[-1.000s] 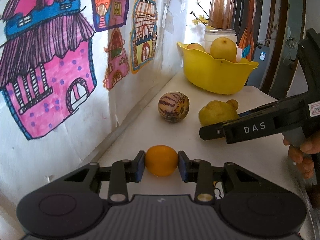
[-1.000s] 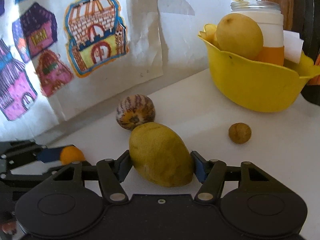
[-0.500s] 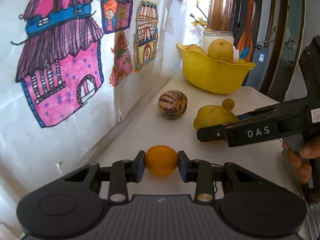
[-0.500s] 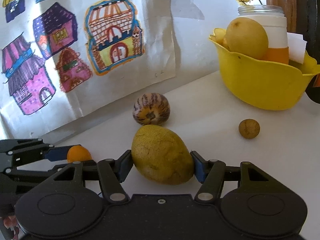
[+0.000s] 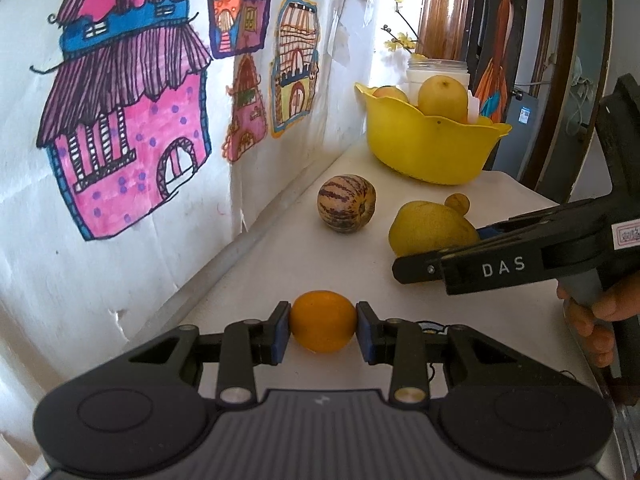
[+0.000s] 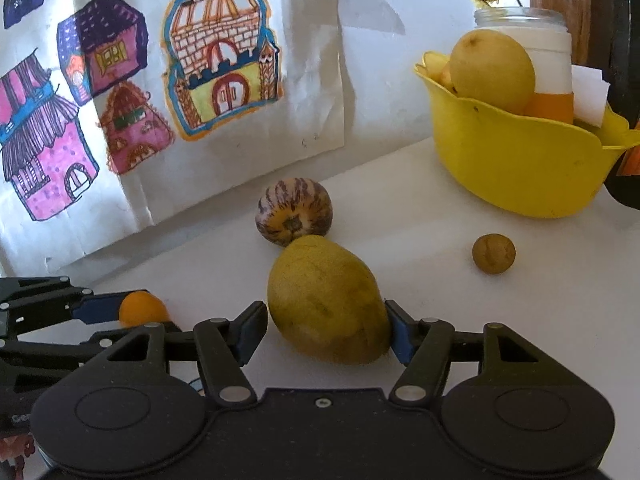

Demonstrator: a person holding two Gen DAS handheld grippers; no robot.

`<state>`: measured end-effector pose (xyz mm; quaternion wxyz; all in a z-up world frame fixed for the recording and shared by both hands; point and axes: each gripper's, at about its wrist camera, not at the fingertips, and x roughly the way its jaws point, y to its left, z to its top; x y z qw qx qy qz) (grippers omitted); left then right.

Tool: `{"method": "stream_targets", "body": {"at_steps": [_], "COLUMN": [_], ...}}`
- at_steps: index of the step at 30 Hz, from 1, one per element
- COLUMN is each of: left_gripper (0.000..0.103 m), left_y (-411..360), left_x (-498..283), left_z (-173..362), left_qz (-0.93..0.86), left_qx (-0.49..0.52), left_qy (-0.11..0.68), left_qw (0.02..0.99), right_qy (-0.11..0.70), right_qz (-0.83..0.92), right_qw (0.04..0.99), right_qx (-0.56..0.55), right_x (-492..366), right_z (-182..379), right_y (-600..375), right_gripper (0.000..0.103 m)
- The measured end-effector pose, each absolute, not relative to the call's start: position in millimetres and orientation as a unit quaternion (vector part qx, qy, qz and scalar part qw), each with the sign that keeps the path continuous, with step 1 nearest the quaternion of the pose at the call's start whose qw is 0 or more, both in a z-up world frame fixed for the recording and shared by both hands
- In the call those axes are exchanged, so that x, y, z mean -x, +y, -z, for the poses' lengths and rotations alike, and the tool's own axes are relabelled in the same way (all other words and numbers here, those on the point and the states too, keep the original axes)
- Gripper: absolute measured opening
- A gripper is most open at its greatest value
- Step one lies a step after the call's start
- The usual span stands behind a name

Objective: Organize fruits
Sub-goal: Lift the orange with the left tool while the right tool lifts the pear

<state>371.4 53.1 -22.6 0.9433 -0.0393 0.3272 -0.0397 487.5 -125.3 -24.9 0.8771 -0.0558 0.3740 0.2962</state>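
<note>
My left gripper (image 5: 323, 334) is shut on a small orange (image 5: 323, 320), low over the white table. A yellow mango (image 6: 324, 296) lies between the pads of my right gripper (image 6: 326, 324). Its jaws are opening slightly, though both pads still touch the mango's sides. The mango (image 5: 432, 232) appears to rest on the table (image 6: 440, 288). A striped round fruit (image 6: 294, 216) sits just behind it, and a small brown longan (image 6: 493, 254) lies to the right. The yellow bowl (image 6: 520, 168) at the far end holds a yellow pear and other fruit.
A wall with coloured house drawings (image 5: 128, 120) runs along the table's left side. A white jar (image 6: 536, 52) stands behind the bowl. The table's right edge is near a person's hand (image 5: 592, 320) on the right gripper's handle.
Both views have drifted a little, so the striped fruit and the bowl sit further right in the right wrist view. The orange and the mango stay between their pads.
</note>
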Motion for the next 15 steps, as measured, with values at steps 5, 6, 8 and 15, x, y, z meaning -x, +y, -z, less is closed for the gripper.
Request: {"method": "stream_targets", "body": {"at_steps": [5,6,8,15], "left_gripper": [0.038,0.038,0.038,0.037], "left_y": [53.0,53.0,52.8,52.7], "left_x": [-371.4,-371.4,-371.5,-369.8], "left_z": [22.4,22.4,22.5,22.5], "left_qz": [0.039,0.039,0.039,0.038], "left_qx": [0.039,0.039,0.040,0.041], "left_qy": [0.327,0.327,0.327,0.328], "left_qw": [0.943,0.943,0.943,0.943], "right_qy": [0.367,0.365,0.362,0.361], "right_qz": [-0.294,-0.293,-0.294,-0.287], "right_qw": [0.880,0.881,0.882,0.883], "right_qx": [0.067,0.068,0.071,0.085], "right_x": [-486.6,-486.7,-486.1,-479.0], "right_z": [27.5,28.0,29.1,28.3], "right_y": [-120.8,-120.1,-119.4,-118.4], "right_gripper": [0.068,0.068,0.065,0.056]}}
